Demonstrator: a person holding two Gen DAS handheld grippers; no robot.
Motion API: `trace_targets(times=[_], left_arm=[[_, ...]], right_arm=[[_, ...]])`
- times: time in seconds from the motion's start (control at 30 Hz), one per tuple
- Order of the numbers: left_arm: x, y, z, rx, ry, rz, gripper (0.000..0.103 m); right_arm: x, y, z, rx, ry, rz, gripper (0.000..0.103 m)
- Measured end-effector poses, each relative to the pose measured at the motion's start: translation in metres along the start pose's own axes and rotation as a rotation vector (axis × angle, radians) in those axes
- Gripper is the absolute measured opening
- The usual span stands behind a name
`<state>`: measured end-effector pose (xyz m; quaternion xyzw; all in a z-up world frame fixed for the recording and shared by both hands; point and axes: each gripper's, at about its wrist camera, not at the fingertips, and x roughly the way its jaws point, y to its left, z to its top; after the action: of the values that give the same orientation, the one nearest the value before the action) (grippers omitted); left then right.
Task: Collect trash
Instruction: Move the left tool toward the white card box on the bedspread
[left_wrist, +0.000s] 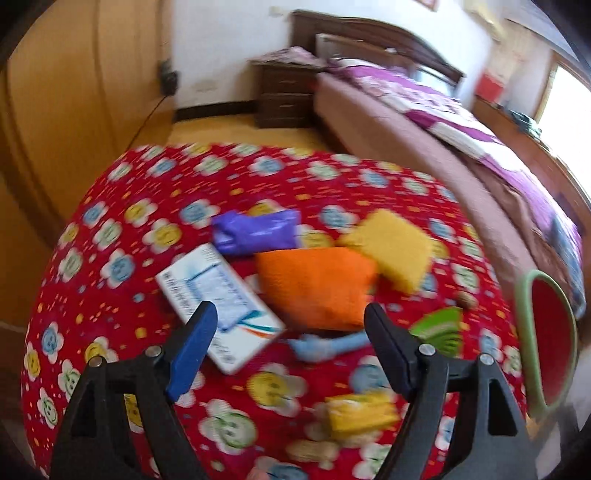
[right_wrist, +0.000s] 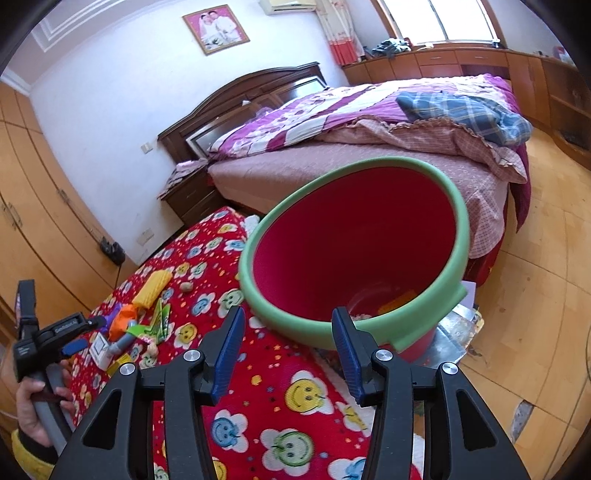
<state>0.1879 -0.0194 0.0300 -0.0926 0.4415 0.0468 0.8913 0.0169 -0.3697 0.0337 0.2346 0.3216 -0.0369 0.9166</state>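
both tongs, left and right, gape empty; right near bucket rim.

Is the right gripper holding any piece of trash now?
No, the right gripper has open jaws with nothing between them, before the red bucket with green rim.

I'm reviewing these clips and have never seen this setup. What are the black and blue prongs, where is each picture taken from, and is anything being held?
No robot here: a person carries a handheld gripper in each hand, each with a camera looking along its fingers. The left view shows the left gripper, open and empty, over trash on a red flowered cloth: a white box, orange packet, yellow packet and purple wrapper. The right view shows the right gripper, also open and empty, facing a red bucket with a green rim.
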Motion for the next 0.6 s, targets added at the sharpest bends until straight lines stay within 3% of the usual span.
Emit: trace_targets(times=[0.23, 0.6], left_arm=[[0.026, 0.025, 0.002, -0.054, 0.027, 0.12, 0.082], [0.053, 0.026, 0.003, -0.062, 0.053, 0.134, 0.082]], right_arm=[[0.006, 0.01, -0.004, -0.02, 0.021, -0.001, 0.05], [0.011, 0.025, -0.008, -0.053, 0.042, 0.001, 0.05]])
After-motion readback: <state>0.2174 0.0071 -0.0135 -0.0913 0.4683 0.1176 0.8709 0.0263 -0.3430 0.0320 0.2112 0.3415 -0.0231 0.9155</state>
